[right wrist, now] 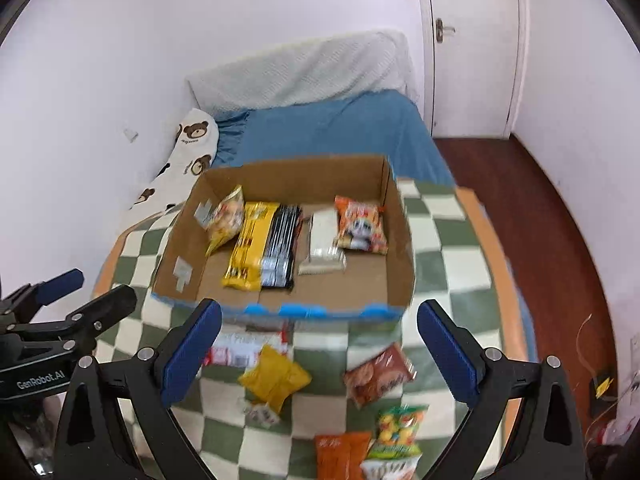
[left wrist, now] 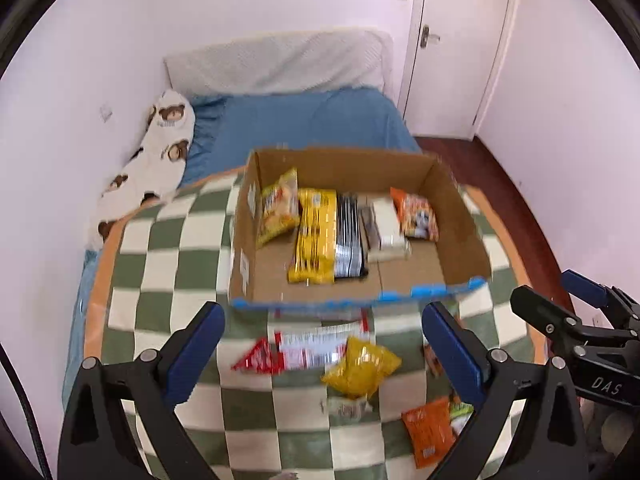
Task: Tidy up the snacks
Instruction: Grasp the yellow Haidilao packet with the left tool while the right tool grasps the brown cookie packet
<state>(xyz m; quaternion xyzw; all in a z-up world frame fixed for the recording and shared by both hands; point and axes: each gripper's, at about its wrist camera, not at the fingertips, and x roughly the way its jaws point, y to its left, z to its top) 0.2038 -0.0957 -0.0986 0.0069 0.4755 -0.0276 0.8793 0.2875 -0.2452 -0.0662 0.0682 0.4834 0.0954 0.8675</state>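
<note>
yellow packet (left wrist: 360,368) between spread jaws

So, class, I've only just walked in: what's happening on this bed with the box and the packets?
A person holds two grippers, sorting snacks. Both the left gripper and right gripper hang open and empty above the checkered blanket. The cardboard box already holds a row of packets. A yellow bag, a brown packet and others lie loose outside it.
</note>
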